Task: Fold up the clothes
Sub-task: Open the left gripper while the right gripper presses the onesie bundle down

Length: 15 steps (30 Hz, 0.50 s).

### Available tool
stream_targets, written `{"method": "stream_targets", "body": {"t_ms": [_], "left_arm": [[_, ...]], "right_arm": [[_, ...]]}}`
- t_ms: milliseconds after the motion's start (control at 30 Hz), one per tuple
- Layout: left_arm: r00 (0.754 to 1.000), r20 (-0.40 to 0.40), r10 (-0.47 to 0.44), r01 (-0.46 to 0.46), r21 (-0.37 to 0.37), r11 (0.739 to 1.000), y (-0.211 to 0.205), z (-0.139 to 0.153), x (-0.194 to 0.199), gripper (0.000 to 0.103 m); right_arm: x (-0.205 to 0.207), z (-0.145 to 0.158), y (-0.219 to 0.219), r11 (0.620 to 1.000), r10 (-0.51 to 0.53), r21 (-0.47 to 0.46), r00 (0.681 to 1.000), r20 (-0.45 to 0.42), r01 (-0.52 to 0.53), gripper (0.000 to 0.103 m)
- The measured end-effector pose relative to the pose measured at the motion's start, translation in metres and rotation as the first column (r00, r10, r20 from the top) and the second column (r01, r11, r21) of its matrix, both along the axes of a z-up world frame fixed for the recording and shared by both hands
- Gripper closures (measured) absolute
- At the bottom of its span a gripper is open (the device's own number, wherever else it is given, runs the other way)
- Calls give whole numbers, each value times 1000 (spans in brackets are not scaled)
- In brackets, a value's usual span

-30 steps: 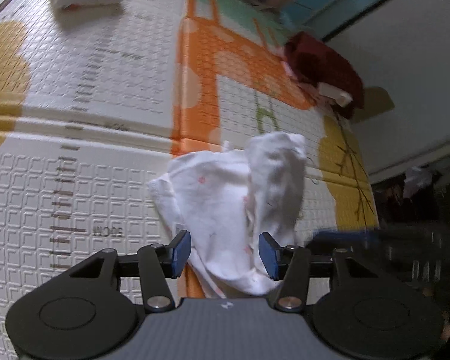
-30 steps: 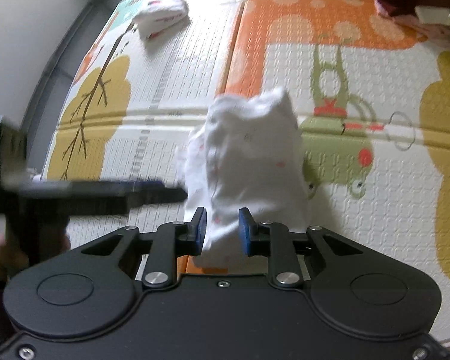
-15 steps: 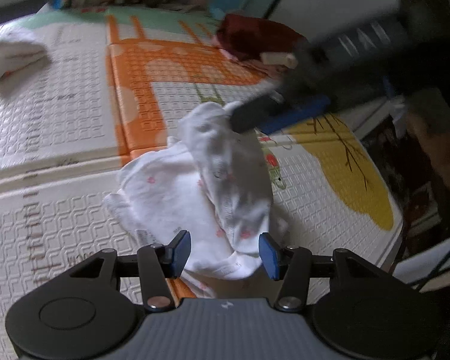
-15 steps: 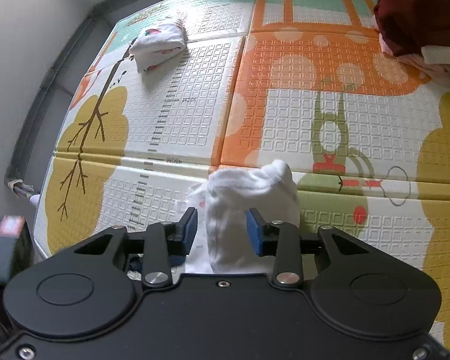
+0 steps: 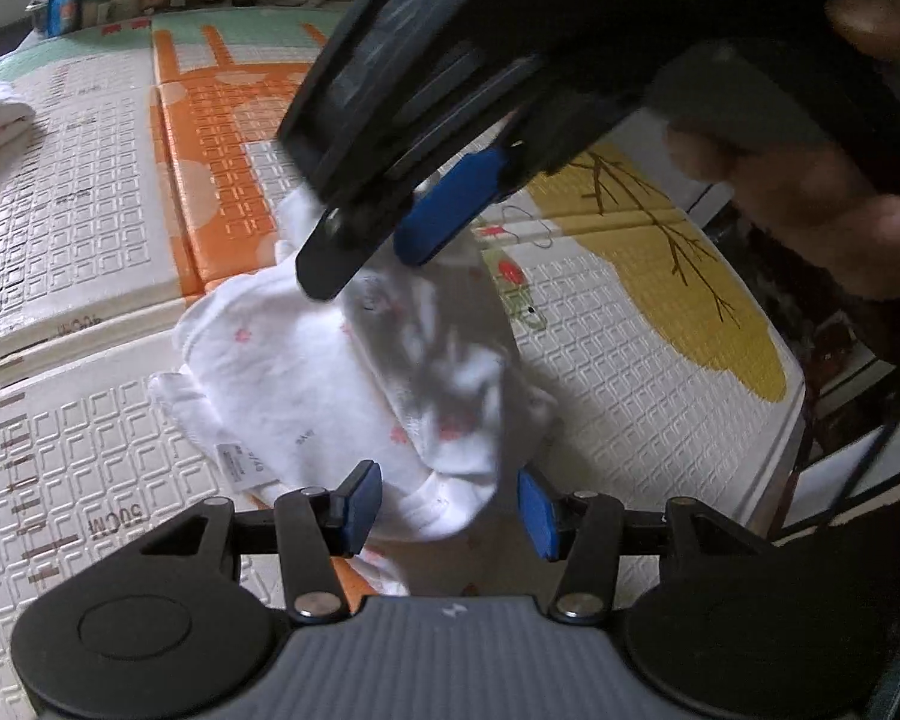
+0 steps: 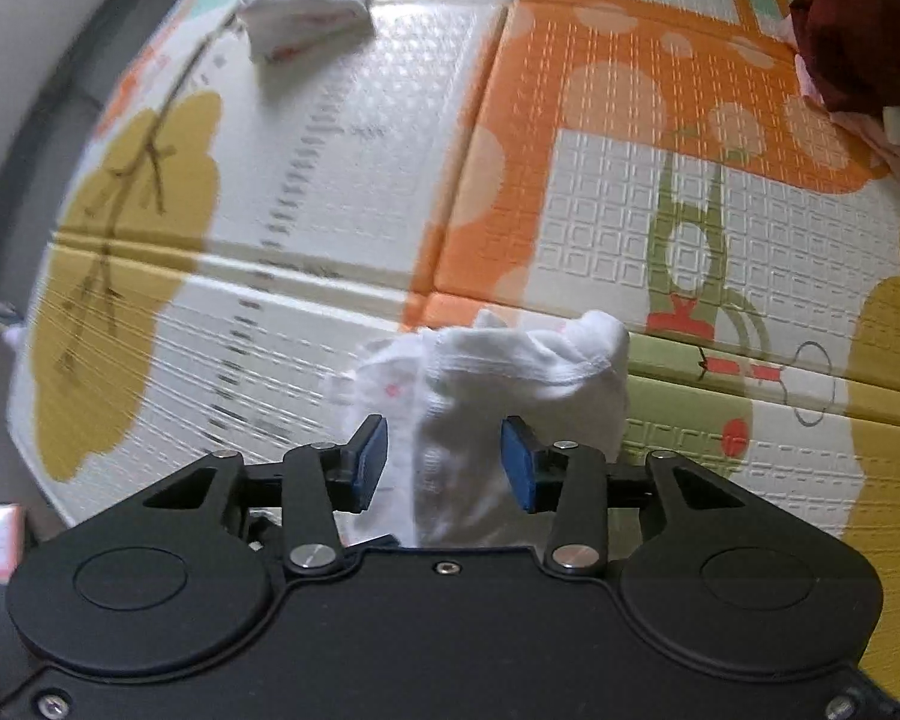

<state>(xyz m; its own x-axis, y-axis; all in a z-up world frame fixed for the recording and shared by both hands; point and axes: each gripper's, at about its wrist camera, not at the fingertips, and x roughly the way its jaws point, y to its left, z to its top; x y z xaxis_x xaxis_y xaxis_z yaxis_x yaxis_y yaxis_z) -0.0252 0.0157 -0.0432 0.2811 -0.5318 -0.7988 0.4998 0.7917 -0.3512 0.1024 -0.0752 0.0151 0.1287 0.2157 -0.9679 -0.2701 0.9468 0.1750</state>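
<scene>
White garment [image 5: 330,396] bunched mid-mat [image 6: 600,228], both grippers [image 5: 447,507] [image 6: 444,459] agape, gripping nothing; could slump unfolded.

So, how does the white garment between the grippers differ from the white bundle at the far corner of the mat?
The white garment lies loose and crumpled, while the white bundle is folded into a compact block. The garment sits between the open fingers of the right gripper, near the left gripper; the bundle lies far from both. Both are white with small red marks and rest on the play mat.
</scene>
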Motion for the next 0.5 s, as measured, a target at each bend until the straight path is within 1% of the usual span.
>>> {"method": "stream_targets", "body": {"t_ms": [100,200,267,300,500], "left_arm": [[1000,-3,-10,10,-18,1000,-1,0,-2,50],[1000,-12,-25,24,-55,998,0,1,-4,48],[999,-26,-30,28,-53,998,-1,-1,-4,46],[999,-32,-32,30,-52,998,-1,-2,-4,46],[997,-57,-47,44,-62,997,0,-8,-6,44]], "right_arm": [[0,-14,3,999,5,-45,1000,-11,-6,64],[-1,-22,3,998,11,-61,1000,-8,-11,65],[-1,-25,4,998,15,-67,1000,-4,-16,71],[-1,-26,5,997,16,-70,1000,-4,-16,72],[1,-28,-1,999,-6,-53,1000,-16,5,73]]}}
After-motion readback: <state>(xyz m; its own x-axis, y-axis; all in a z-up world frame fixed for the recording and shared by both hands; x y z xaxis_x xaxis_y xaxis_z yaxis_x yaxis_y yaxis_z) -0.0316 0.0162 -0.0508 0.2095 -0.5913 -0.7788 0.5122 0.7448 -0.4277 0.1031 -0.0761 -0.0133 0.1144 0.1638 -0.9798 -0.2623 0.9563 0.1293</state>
